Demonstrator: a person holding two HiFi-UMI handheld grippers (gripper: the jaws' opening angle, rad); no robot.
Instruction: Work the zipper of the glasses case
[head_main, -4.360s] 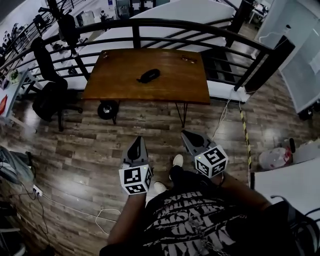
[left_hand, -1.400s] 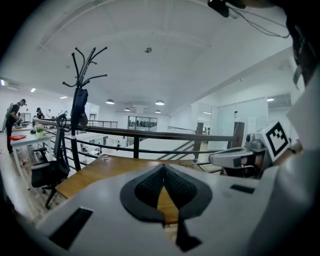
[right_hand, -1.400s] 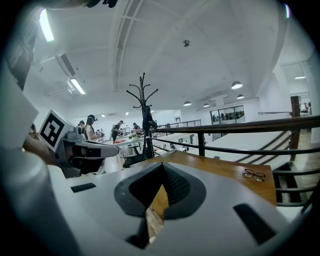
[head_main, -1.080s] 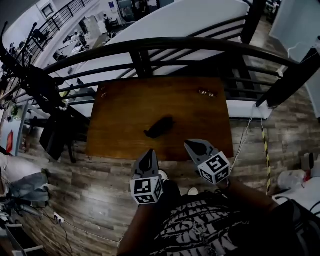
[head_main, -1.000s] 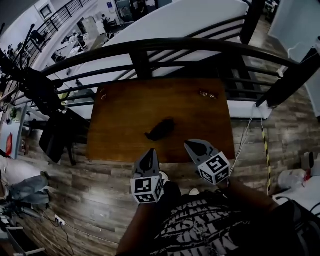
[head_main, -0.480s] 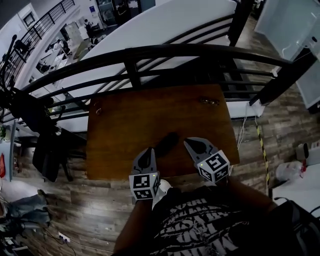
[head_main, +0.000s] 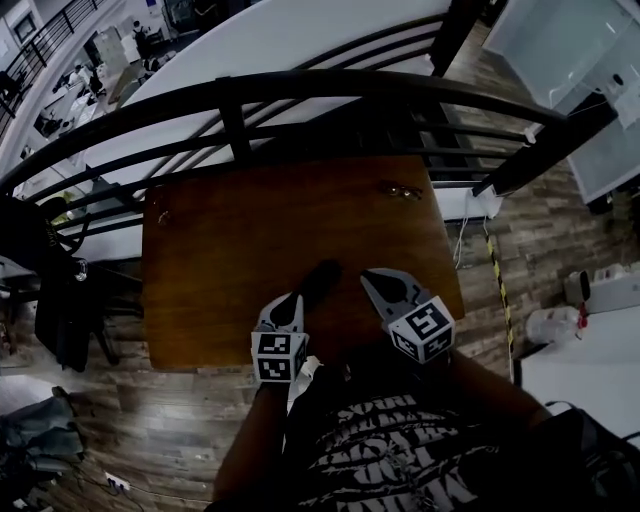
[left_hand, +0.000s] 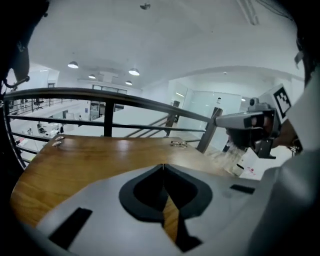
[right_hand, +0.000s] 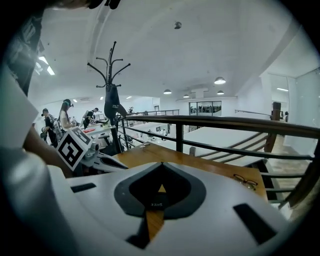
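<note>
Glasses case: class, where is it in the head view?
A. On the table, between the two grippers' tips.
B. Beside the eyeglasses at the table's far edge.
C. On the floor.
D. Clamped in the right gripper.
A: the glasses case lies on the table between the left gripper and the right gripper, well apart from the eyeglasses.

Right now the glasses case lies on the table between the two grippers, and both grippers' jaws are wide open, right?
No: the glasses case lies on the table between them, but the left gripper and right gripper are both shut, as the two gripper views show.
</note>
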